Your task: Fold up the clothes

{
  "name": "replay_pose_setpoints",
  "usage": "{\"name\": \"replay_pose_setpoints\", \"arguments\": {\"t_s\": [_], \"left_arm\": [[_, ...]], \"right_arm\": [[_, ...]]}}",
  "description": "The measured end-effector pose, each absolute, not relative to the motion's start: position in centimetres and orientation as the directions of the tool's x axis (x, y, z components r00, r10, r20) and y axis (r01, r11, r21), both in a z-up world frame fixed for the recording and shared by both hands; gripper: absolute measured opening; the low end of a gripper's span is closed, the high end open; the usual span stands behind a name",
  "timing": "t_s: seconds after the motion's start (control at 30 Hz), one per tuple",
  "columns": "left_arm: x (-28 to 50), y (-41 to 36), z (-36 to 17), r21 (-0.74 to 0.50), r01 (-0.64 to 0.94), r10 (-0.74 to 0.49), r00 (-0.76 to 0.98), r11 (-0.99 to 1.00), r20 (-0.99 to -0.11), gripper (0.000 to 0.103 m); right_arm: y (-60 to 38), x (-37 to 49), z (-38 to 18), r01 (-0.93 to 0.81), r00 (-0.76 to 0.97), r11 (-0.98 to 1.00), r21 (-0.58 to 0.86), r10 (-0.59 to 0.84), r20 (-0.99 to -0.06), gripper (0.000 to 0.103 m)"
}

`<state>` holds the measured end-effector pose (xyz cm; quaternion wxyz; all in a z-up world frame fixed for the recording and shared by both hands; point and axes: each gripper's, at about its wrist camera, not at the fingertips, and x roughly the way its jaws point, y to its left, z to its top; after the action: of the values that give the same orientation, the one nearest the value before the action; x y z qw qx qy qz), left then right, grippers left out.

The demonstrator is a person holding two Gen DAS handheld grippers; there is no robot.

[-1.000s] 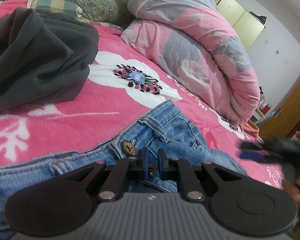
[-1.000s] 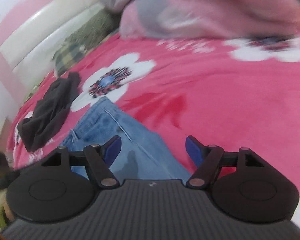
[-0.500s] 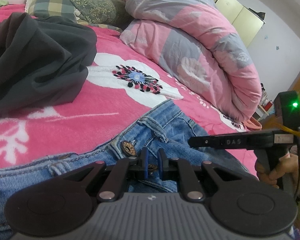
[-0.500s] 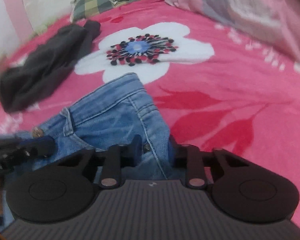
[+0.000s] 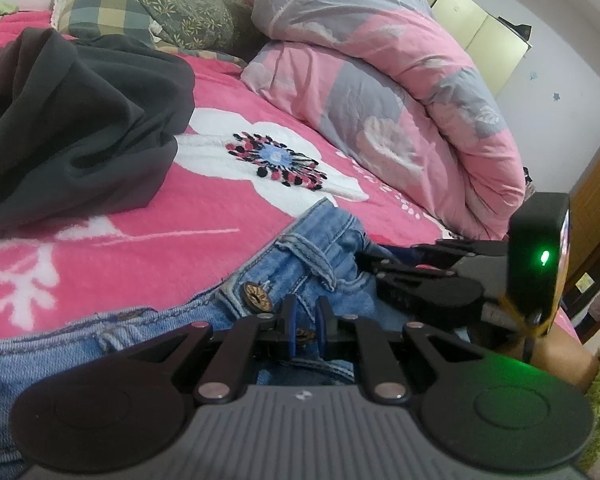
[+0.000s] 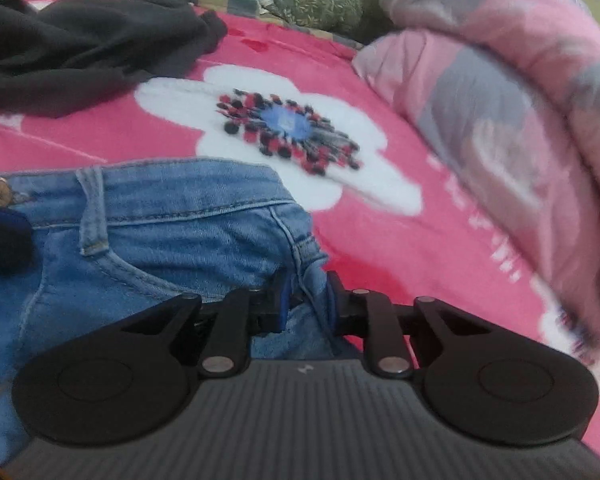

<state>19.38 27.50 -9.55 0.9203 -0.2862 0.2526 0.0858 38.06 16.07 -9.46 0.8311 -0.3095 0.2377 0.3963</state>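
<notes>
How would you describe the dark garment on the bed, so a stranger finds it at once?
On the pink flowered blanket, look left of the big white flower. The crumpled dark garment lies there, below the checked pillow. Unlike the blue jeans, it is plain charcoal.

left claw [image 5: 304,330] clamping jeans [image 5: 300,264], pink bedspread [image 5: 204,240]

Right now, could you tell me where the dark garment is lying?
In the left wrist view the dark garment lies crumpled at upper left on the pink blanket, beyond the jeans and below the pillows.
</notes>
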Motion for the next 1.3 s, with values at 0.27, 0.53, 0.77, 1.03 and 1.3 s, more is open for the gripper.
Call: {"name": "replay_pose_setpoints", "arguments": {"t_s": [0.27,0.53,0.77,1.03,1.3], "left_arm": [[19.3,27.7,-9.7,-0.503,-0.295,-0.001,0.861,0.812,-0.508,0.013],[18.4,27.8,-8.8,-0.512,-0.299,0.031,0.884,0.805,-0.467,0.019],[16.6,24.5,-4.5,-0.4,-0.26,0.087,0.911,0.879,-0.403,0.032],[23.1,19.5,-4.2,-0.338,-0.152,-0.049,0.854,0.929,-0.518,0.032],[25.7,20.1,-9.0,-0.284,-0.194,-0.012,0.806,0.939,-0.591,0.03]], "right_arm": [[7.8,43.5,-4.2,-0.699,0.454,0.687,0.197,0.64,-0.62,0.068],[-6.6,40.0,2.4,-0.515,0.608,0.818,0.258,0.56,-0.563,0.07],[-14.6,35.3,0.8,-0.459,0.625,0.869,0.183,0.463,-0.629,0.07],[-10.7,36.1,-4.4,-0.592,0.529,0.799,0.106,0.485,-0.696,0.068],[-7.6,37.1,-9.0,-0.631,0.444,0.768,0.111,0.474,-0.76,0.059]]}}
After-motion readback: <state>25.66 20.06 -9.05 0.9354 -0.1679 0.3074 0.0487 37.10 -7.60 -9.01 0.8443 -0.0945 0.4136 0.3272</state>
